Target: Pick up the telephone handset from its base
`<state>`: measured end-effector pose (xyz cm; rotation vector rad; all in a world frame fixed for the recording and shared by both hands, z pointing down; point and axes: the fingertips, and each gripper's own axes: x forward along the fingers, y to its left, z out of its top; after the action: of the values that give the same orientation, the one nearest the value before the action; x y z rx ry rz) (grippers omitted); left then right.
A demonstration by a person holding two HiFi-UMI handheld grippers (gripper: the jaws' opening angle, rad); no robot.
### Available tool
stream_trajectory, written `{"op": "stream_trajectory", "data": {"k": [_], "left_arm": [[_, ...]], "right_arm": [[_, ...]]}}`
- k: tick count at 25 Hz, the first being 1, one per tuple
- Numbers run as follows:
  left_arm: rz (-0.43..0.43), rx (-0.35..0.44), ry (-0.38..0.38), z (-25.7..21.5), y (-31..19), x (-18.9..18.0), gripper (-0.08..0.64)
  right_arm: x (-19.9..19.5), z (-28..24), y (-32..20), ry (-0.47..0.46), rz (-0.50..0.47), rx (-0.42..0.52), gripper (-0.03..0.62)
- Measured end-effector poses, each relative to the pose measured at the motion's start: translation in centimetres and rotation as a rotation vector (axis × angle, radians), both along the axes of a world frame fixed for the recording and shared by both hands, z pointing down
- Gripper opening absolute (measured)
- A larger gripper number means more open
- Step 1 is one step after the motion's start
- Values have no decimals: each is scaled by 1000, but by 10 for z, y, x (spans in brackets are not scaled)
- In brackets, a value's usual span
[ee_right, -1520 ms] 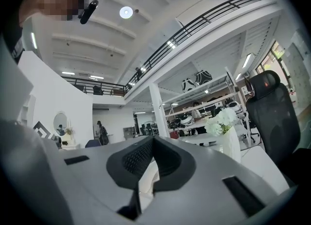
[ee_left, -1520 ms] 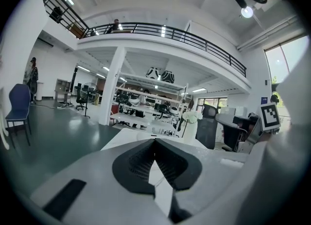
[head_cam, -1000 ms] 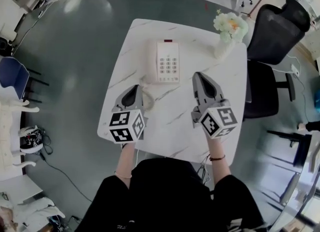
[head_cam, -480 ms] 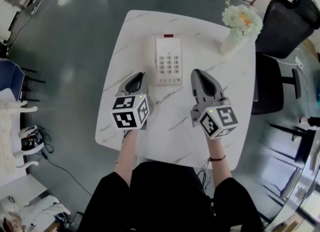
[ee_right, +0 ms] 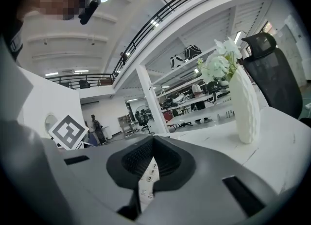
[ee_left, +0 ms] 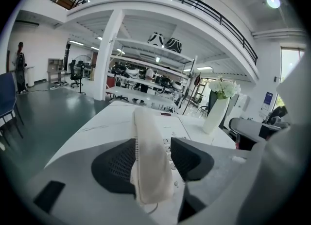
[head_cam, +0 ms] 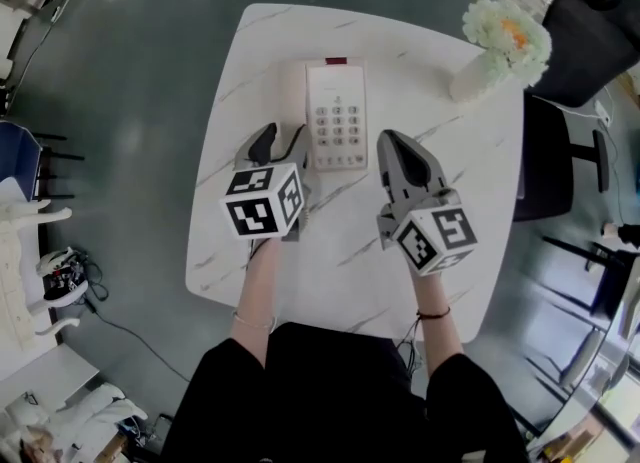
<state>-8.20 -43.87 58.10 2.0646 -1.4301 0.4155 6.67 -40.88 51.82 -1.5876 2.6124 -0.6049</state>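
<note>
"What has moved?"

"My left claw [head_cam: 280,135] has come forward over the bench [head_cam: 440,216] to the left side of the phone [head_cam: 335,81]. Its jaws were together a second ago and are now opening."

"And the handset [ee_left: 148,156]?"

"It lies on the phone, left of the keypad [head_cam: 340,123], and runs between those opening jaws. The right pad stands clear of it."

"Your other one?"

"My right claw [head_cam: 396,141] has its jaws together on nothing. It hangs over the bench just right of the phone."
</note>
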Motion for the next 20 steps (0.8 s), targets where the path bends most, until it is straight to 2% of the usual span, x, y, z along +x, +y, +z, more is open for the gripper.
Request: {"op": "stream_trajectory", "data": {"k": [6,10,14,20], "left_arm": [[5,-21,-28,17,-18,10,268],[1,-48,-70,28,-25,13,268],[-6,-101,-163,36,-32,11,265],[-32,-126,-216,36,-33,10,254]], "right_arm": [[4,13,-8,-18,20,-24,-9],[9,23,-8,-20,28,-44,-9],[12,29,-7,-27,42,-60,-9],[14,28,-7,-36,49,-59,-9]]}}
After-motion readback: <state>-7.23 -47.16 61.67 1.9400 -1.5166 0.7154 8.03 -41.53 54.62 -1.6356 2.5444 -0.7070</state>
